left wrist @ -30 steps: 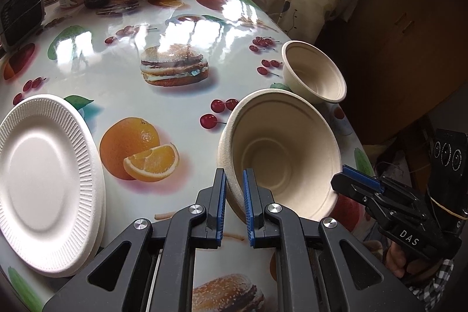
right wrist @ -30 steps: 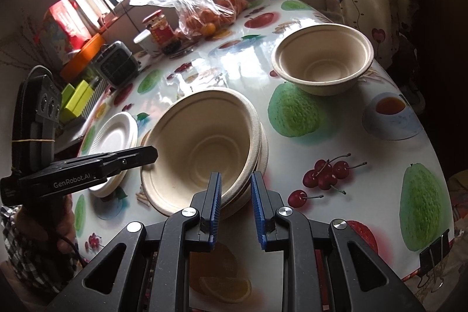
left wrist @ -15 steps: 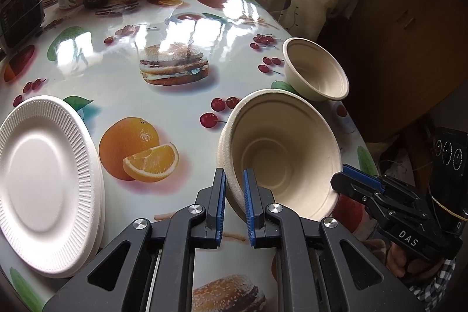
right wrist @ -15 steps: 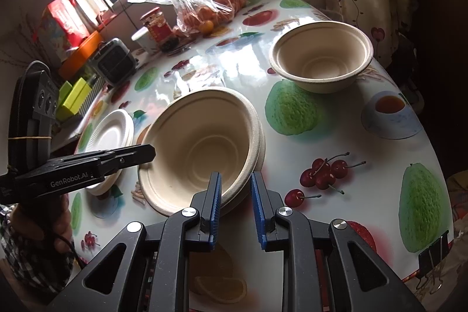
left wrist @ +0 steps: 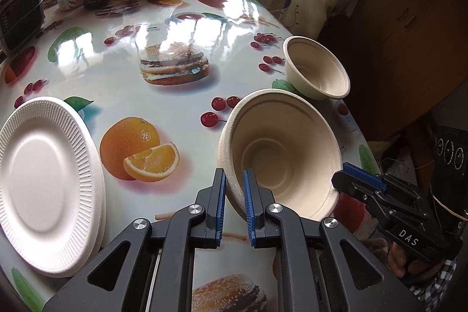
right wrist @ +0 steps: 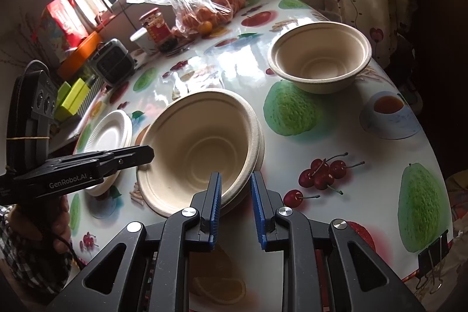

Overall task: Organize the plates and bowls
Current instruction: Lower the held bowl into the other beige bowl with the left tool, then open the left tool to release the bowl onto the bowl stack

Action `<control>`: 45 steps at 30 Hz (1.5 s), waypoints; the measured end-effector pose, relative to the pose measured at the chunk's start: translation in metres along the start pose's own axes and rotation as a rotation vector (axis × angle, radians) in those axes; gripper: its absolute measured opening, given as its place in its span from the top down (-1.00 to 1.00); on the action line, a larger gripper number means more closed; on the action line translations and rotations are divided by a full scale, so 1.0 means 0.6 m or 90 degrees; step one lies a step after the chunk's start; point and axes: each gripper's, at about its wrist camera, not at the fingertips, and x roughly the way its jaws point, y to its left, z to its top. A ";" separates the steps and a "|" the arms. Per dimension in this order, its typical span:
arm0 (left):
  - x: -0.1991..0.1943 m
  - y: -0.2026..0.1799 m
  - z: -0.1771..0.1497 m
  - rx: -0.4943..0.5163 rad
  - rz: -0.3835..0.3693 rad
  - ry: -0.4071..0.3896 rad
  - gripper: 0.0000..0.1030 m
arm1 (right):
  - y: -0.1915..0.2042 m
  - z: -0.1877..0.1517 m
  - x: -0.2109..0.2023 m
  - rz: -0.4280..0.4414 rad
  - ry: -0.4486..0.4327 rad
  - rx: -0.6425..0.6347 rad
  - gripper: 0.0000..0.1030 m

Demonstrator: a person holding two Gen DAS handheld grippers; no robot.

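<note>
Beige pulp bowl stack (right wrist: 201,148) sits tilted near the worktop (left wrist: 175,104) edge; my left gripper (left wrist: 234,196) jaws clamp its left rim, my right gripper (right wrist: 235,199) jaws clamp the right rim. Second bowl (right wrist: 320,56) stands apart behind, white plates (left wrist: 46,180) lie at left.

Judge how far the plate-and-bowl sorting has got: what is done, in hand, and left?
Done: white plates stacked at the table's left. In hand: the left claw and right claw each grip a rim of the nested bowls. Left: the single bowl farther back stands apart, not yet stacked.
</note>
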 end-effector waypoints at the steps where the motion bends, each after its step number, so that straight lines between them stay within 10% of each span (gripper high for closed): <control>1: 0.001 -0.001 0.000 0.001 0.000 0.000 0.75 | 0.000 0.000 0.000 0.000 0.000 0.000 0.61; 45: -0.004 -0.011 -0.001 0.045 0.063 -0.020 0.45 | -0.001 0.004 0.003 -0.017 -0.002 -0.008 0.53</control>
